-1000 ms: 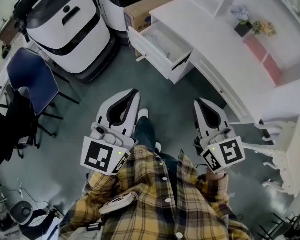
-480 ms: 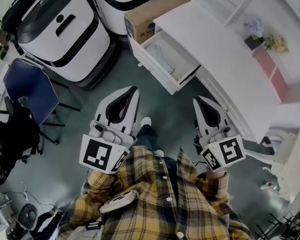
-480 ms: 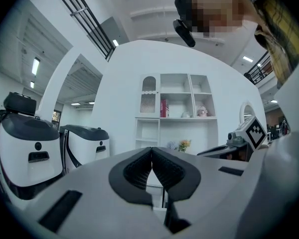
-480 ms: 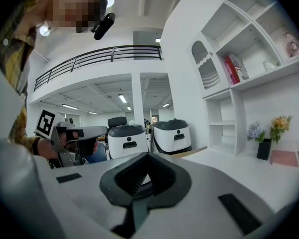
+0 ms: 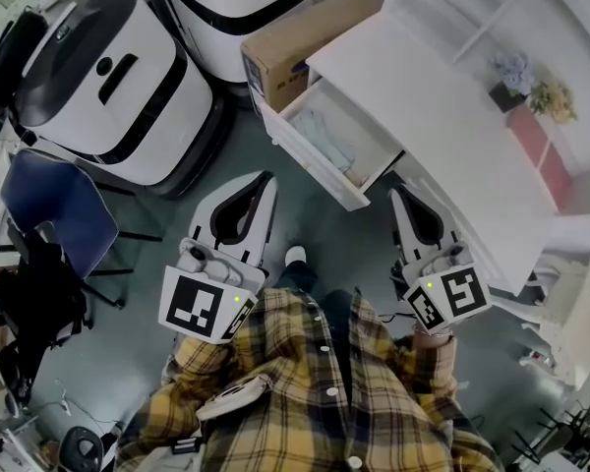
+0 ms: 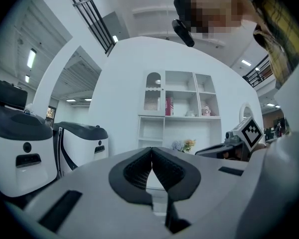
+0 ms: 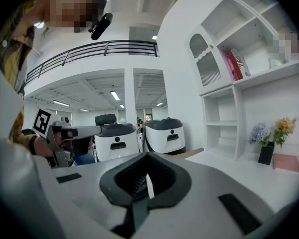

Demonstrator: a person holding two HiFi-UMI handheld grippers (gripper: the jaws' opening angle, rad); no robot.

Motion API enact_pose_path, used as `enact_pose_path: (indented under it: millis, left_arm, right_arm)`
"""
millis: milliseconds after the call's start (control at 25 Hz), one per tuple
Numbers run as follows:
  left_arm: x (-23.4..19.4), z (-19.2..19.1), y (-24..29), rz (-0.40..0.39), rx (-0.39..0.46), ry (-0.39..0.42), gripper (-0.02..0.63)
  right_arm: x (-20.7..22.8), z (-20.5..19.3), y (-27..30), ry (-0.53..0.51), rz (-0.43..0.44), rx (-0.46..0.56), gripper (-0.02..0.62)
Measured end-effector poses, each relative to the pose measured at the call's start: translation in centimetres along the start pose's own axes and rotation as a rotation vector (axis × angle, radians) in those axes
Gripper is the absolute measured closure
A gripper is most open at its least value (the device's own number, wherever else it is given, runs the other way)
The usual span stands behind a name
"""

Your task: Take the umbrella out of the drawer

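The person in the yellow plaid flannel shirt (image 5: 295, 382) stands facing a long white desk (image 5: 442, 116), with a gripper held out level in each hand. The drawer (image 5: 305, 155) at the desk's end, white and box-shaped, stands pulled out. A pale bluish-white folded umbrella (image 5: 329, 141) lies on its bottom, and from here it is little more than a soft long bundle. Nothing touches it, and both grippers are short of the drawer.

The left gripper (image 5: 264, 180), a white shell with black ribbed pads, points towards the drawer's front from just to its left. Its fingers are pressed together tip to tip with nothing between them. The right gripper (image 5: 397, 193) is built the same and sits just beside the drawer's near corner, by the desk's edge. Its fingers are also pressed together and empty, with only a thin sliver of light showing between the pads.

A brown cardboard box (image 5: 300, 32) sits against the far side of the drawer. Two large white-and-black rounded machines (image 5: 108, 77) stand to the left, and a blue fabric chair (image 5: 54, 200) is nearer. On the desk stands a small dark pot of pale flowers (image 5: 511, 75).
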State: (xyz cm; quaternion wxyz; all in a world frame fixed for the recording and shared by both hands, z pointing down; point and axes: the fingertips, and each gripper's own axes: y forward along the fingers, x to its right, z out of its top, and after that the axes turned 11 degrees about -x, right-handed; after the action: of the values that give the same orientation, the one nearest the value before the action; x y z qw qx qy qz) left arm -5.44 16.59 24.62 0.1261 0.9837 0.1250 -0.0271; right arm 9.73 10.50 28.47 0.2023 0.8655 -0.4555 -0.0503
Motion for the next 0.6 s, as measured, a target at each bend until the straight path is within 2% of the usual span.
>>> enact_pose_path:
  millis: [360, 600]
  left_arm:
    - [-2.5, -0.4, 0.8, -0.033, -0.013, -0.016, 0.586]
    - [-2.9, -0.9, 1.5, -0.037, -0.022, -0.032, 0.586]
  right_arm:
    - [0.7, 0.6, 2.1, 0.018, -0.057, -0.024, 0.578]
    - [1.2, 0.3, 2.7, 0.025, -0.061, -0.039, 0.578]
